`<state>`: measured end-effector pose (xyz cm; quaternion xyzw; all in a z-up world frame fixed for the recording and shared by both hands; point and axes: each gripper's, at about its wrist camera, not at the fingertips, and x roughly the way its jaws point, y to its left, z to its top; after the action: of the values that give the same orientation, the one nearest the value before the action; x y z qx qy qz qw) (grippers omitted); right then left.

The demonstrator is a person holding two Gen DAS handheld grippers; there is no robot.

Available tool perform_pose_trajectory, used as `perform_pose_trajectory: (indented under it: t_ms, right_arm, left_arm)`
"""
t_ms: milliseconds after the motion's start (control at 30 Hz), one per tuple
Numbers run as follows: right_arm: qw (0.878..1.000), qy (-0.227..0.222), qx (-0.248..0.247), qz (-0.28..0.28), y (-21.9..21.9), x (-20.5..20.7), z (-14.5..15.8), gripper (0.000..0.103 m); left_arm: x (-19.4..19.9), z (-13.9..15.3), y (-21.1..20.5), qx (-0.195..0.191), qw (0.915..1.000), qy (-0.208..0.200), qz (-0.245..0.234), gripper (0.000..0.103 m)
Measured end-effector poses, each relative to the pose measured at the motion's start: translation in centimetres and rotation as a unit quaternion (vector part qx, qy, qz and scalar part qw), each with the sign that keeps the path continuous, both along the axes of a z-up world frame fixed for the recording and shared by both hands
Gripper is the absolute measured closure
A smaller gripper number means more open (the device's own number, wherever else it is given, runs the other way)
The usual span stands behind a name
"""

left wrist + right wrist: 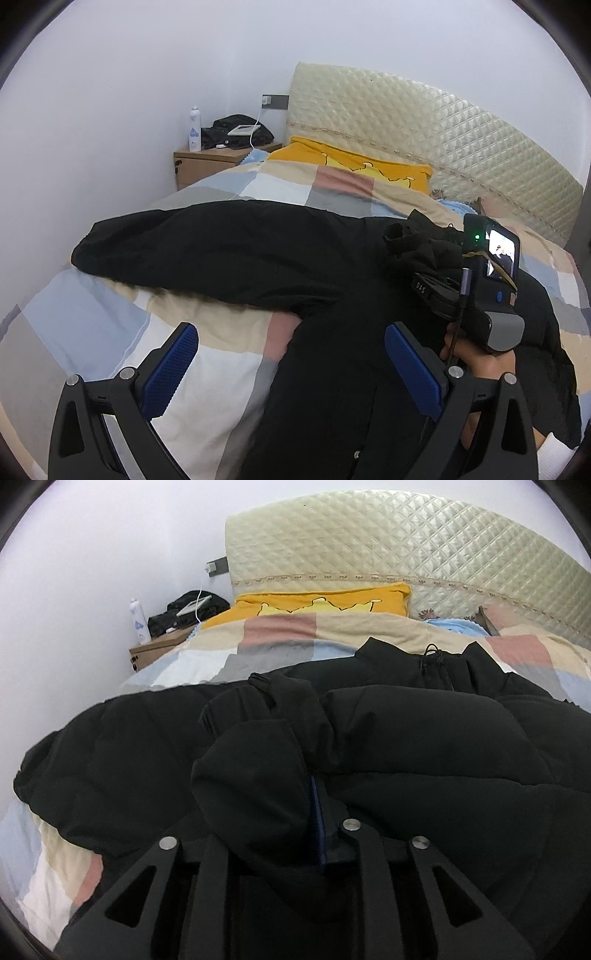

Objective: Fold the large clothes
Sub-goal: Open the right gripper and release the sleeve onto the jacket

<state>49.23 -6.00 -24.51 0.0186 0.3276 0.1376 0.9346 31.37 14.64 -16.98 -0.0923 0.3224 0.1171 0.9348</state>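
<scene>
A large black padded jacket (236,254) lies spread on the bed, one sleeve stretched out to the left. It fills the right wrist view (424,746), collar and zip at the far side. My left gripper (291,363) is open and empty, just above the jacket's left edge. My right gripper (314,812) is shut on a bunched fold of the jacket, which covers most of its fingers; one blue pad edge shows. In the left wrist view the right gripper (410,240) holds that cloth lifted at the right.
The bed has a checked pastel quilt (110,325), a yellow pillow (354,166) and a cream quilted headboard (443,140). A wooden nightstand (207,166) in the far left corner carries a white bottle (195,129) and dark items. White walls stand behind.
</scene>
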Motion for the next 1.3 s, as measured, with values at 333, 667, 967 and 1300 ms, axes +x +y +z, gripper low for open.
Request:
perform_pose_trajectory:
  t_ms: [333, 667, 967, 1300]
  right_arm:
    - [1.000, 0.001, -0.012, 0.015, 0.6, -1.7, 1.2, 0.034]
    - [1.000, -0.021, -0.007, 0.009, -2.1, -4.5, 4.9, 0.031]
    - [0.998, -0.054, -0.013, -0.017, -7.2, -8.7, 9.2, 0.030]
    - [0.995, -0.087, -0.005, -0.040, -12.6, -14.8, 14.1, 0.028]
  left_arm:
    - [0.2, -0.6, -0.1, -0.010, 0.9998, 0.011, -0.012, 0.001]
    - [-0.5, -0.2, -0.4, -0.016, 0.9997, -0.002, -0.019, 0.001]
    - [-1.7, 0.8, -1.8, -0.006, 0.9994, -0.007, -0.035, 0.001]
    - [-4.6, 2.0, -4.2, -0.009, 0.9979, -0.022, -0.060, 0.001]
